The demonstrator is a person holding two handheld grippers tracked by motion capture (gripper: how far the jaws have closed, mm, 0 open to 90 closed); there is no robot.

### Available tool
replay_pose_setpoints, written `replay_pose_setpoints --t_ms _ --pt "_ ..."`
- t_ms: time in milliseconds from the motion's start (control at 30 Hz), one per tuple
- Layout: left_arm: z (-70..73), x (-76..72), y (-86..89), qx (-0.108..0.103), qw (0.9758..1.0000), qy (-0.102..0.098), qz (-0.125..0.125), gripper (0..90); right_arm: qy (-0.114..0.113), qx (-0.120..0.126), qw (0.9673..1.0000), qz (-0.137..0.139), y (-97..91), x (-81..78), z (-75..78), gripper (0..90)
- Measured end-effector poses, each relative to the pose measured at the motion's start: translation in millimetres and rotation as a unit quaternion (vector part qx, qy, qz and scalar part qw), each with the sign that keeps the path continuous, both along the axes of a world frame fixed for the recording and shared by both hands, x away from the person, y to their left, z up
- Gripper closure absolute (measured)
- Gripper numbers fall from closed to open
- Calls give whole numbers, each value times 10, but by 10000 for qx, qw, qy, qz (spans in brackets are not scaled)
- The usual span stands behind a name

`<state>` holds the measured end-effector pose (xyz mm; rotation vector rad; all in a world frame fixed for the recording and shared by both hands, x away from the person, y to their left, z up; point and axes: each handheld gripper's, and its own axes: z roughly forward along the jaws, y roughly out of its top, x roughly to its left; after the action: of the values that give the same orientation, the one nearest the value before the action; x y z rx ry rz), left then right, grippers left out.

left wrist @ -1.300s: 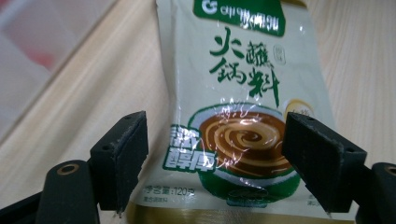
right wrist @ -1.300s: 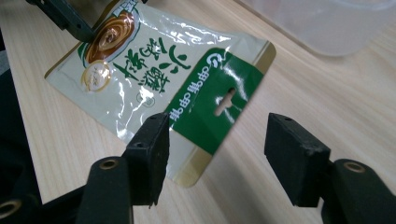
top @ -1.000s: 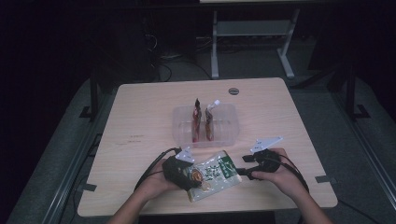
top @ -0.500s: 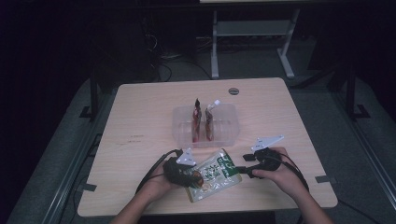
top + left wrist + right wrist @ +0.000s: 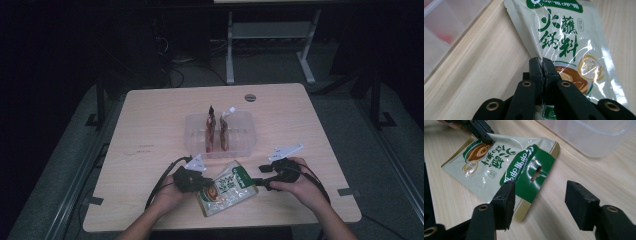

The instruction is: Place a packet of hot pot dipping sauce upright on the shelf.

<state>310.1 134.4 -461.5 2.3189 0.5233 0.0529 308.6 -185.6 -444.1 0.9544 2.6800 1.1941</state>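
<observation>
A cream and green sauce pouch (image 5: 227,189) with a picture of a bowl lies flat near the table's front edge. My left gripper (image 5: 205,183) is at its left end. In the left gripper view the jaws have just been closing and are now pinched together (image 5: 541,61) on the side edge of the pouch (image 5: 569,37). My right gripper (image 5: 258,177) stands at the pouch's green top end. Its jaws (image 5: 540,200) are wide open, and the green header of the pouch (image 5: 499,167) lies under the left one, untouched. The left gripper (image 5: 482,133) shows at the pouch's far end.
A clear plastic tub (image 5: 220,135) stands mid-table just behind the pouch, with two slim sachets (image 5: 211,127) upright in it. Its wall (image 5: 599,135) is close to the right gripper. A round grommet (image 5: 250,97) sits near the far edge of the wooden table (image 5: 150,125).
The left gripper's jaws have closed from wide open onto the pouch's edge. Both hands and the pouch have kept their places.
</observation>
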Motion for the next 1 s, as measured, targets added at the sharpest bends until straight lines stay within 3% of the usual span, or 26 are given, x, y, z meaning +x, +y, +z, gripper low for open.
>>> replay_pose_setpoints --t_ms 200,433,767,1000 --pt "91 37 89 -280 9995 142 -47 899 59 176 9998 45 -33 -3 27 381" --pt "278 4 225 -493 9987 -64 -126 900 74 400 9991 150 -24 -9 52 342" --pt "426 -71 313 -655 9975 -146 -236 900 54 651 9975 276 57 2 109 279" --pt "508 -115 352 -770 9963 -210 -305 900 108 772 9957 503 230 62 122 253"
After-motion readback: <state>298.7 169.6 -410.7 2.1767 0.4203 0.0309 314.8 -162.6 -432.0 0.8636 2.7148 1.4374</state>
